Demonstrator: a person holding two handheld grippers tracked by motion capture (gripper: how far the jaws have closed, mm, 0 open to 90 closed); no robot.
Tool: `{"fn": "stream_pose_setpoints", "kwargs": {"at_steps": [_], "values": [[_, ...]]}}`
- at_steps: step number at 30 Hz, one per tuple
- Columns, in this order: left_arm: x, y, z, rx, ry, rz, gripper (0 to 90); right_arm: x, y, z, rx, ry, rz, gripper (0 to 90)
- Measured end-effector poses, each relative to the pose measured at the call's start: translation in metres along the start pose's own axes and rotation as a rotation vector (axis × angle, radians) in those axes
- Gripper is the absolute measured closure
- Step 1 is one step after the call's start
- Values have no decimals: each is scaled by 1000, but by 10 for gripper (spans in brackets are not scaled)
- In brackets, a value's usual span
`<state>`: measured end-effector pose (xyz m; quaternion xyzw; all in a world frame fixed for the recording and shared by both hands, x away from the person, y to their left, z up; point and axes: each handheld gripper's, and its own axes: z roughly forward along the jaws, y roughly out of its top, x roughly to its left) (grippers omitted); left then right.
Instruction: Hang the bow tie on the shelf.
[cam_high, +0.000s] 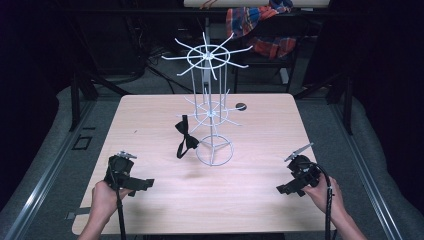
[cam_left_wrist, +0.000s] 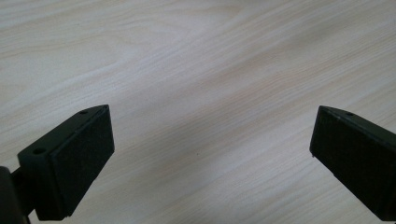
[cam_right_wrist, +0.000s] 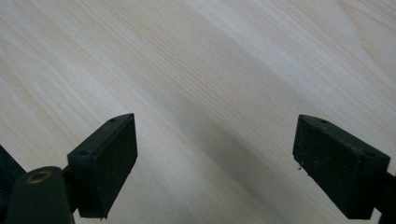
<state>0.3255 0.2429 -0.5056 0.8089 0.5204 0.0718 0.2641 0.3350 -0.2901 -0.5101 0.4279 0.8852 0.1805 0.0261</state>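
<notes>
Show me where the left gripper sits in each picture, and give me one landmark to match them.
High view: the left gripper is at lower left, over the table's near part.
Left gripper view: its two black jaws rise from the bottom corners, wide apart, over bare wood.
Right gripper view: the two jaws here belong to the right gripper, also apart.
Shared landmark: the pale wood-grain table under both grippers.

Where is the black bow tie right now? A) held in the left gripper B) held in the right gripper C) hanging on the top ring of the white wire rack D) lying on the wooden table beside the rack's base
D: the black bow tie lies on the light wooden table just left of the white wire rack base, and both gripper views show open jaws with nothing between them.
</notes>
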Motion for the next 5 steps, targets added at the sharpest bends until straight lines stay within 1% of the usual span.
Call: {"fn": "stream_pose_setpoints", "kwargs": {"at_steps": [1,2,3,5], "values": [[1,0,0,0,0,-1,0,0,0,0,-1,-1,2,135],[1,0,0,-5,-1,-5,0,0,0,1,0,-11,1,135],[1,0,-1,-18,3,-12,0,0,0,1,3,-1,2,135],[1,1,-3,-32,9,-12,0,0,0,1,4,-2,-1,135]]}}
